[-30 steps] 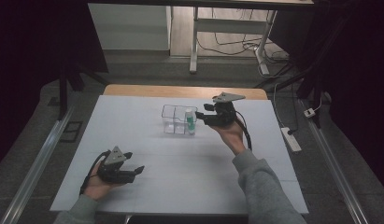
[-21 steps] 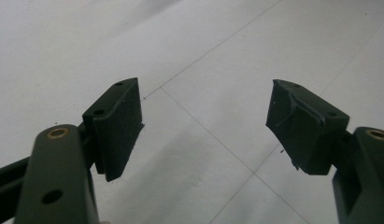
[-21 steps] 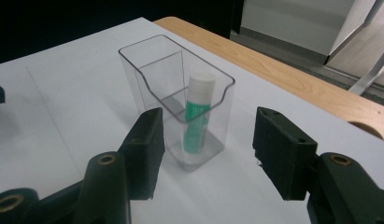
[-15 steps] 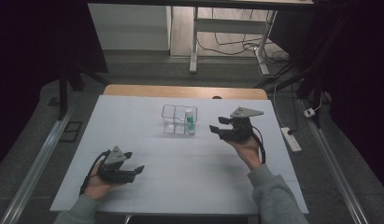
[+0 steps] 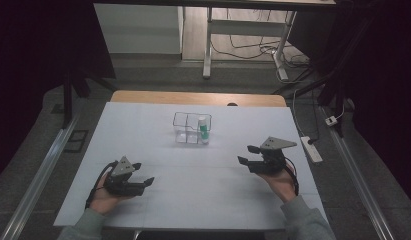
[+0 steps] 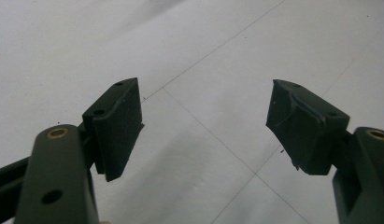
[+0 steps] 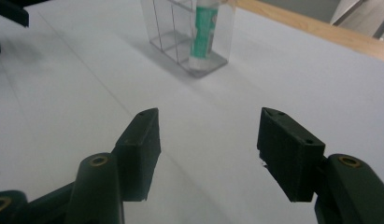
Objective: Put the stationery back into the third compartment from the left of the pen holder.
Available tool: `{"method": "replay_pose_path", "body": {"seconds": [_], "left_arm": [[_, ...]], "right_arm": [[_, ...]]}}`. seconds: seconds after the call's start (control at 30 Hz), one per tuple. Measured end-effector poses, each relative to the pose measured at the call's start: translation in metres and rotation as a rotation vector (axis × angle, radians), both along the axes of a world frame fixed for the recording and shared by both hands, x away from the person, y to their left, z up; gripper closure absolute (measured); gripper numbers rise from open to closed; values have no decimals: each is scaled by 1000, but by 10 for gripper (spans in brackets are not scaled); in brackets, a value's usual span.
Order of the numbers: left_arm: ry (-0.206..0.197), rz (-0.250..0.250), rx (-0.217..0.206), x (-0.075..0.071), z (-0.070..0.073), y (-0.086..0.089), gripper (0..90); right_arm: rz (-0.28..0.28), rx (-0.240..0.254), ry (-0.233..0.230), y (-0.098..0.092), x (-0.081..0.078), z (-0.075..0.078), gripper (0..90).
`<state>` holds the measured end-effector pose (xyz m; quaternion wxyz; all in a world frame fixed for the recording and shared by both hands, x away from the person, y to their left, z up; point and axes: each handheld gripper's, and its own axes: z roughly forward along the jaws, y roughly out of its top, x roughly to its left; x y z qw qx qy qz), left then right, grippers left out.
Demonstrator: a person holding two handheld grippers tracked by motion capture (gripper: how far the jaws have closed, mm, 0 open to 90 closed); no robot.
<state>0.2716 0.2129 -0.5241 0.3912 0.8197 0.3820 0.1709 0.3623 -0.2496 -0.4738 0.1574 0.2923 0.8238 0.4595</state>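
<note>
Overhead, a white desk point(image 5: 193, 200) is seen with a clear divided organizer point(image 5: 191, 128) placed near its far edge, about midway between the left and right edges. A green-and-white tube point(image 5: 204, 128) is stood upright in the organizer's right-hand compartment. The left gripper point(image 5: 142, 173) is held low near the desk's front-left corner, jaws spread apart, nothing between them. The right gripper point(image 5: 246, 154) is held near the right edge, closer to the front than the organizer and well apart from it, jaws also parted and empty. A power strip point(image 5: 311, 148) is seen on the floor beyond the right edge. From the left gripper view, the left gripper point(image 6: 203, 126) is shown wide apart over bare desk surface point(image 6: 203, 46) crossed by thin lines; nothing is gripped. From the right gripper view, the right gripper point(image 7: 208, 140) is shown with jaws parted and empty, pointed toward the organizer point(image 7: 189, 32), which is farther off near the wooden far edge; the tube point(image 7: 202, 32) is seen upright inside it, cap down, at its nearer right side.
</note>
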Motion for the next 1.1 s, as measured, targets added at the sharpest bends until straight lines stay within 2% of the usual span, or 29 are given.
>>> {"method": "replay_pose_path", "body": {"seconds": [0.33,0.4,0.57,0.87,1.1], "left_arm": [[-2,2,2,0,0,0,262],[-4,3,2,0,0,1,262],[-4,2,0,0,0,0,262],[-12,-1,-4,-1,2,0,262],[-13,-1,-8,-1,2,1,263]], "right_arm": [[-47,-23,17,-40,-24,-18,363],[-45,-3,21,-47,-29,-20,362],[-58,-22,16,-60,-36,-26,362],[-58,-46,24,-63,-36,-31,359],[-56,-46,24,-62,-36,-32,359]]}}
